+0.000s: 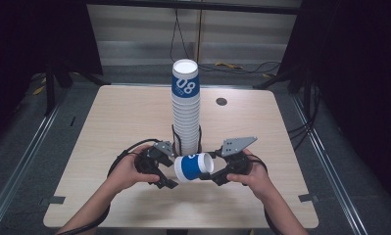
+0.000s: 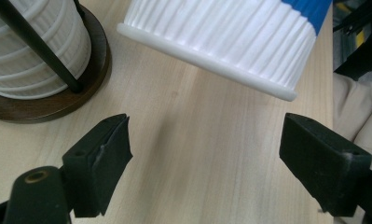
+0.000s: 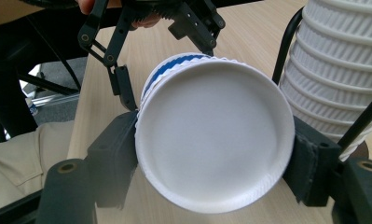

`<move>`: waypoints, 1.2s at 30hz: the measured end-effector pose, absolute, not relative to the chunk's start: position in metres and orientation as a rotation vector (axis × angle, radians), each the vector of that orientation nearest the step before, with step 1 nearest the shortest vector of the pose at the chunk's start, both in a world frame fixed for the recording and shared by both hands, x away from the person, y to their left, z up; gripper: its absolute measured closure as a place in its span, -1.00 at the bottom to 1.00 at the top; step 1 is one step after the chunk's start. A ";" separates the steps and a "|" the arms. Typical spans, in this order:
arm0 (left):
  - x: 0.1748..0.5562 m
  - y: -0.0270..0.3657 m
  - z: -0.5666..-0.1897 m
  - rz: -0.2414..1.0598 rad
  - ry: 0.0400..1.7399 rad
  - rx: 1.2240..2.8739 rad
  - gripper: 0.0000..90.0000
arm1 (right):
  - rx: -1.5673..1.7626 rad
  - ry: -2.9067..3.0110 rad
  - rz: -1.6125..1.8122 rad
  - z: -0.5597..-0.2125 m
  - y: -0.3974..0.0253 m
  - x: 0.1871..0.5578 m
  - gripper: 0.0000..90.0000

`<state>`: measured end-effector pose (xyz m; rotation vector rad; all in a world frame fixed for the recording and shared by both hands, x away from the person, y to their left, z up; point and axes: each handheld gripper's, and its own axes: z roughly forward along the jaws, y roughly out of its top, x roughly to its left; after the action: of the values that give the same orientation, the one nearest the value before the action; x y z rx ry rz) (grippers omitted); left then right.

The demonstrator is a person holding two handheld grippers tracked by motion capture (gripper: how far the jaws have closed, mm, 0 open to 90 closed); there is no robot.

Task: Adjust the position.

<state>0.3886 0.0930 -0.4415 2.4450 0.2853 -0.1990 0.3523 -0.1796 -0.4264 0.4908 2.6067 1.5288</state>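
A blue and white paper cup lies on its side just above the table in front of me. My right gripper is shut on it near its base. In the right gripper view the cup's flat white bottom faces the camera between the jaws of my right gripper. My left gripper stands open at the cup's other end. Its jaws are wide apart with bare wood between them, and the cup's ribbed white edge hangs just beyond. The left gripper also appears behind the cup.
A tall stack of matching cups stands in a black wire holder on a round brown base, just behind both grippers. The wooden table has a cable hole at the back right. Cables lie on the floor beyond.
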 end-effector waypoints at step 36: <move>0.386 0.095 -0.446 -0.199 0.331 2.348 -0.64 | 0.493 2.608 1.507 -0.429 -0.181 0.352 -0.39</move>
<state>0.3855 0.0949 -0.4459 2.3480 0.3309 -0.1991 0.3521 -0.1814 -0.4288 0.4934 2.6080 1.5066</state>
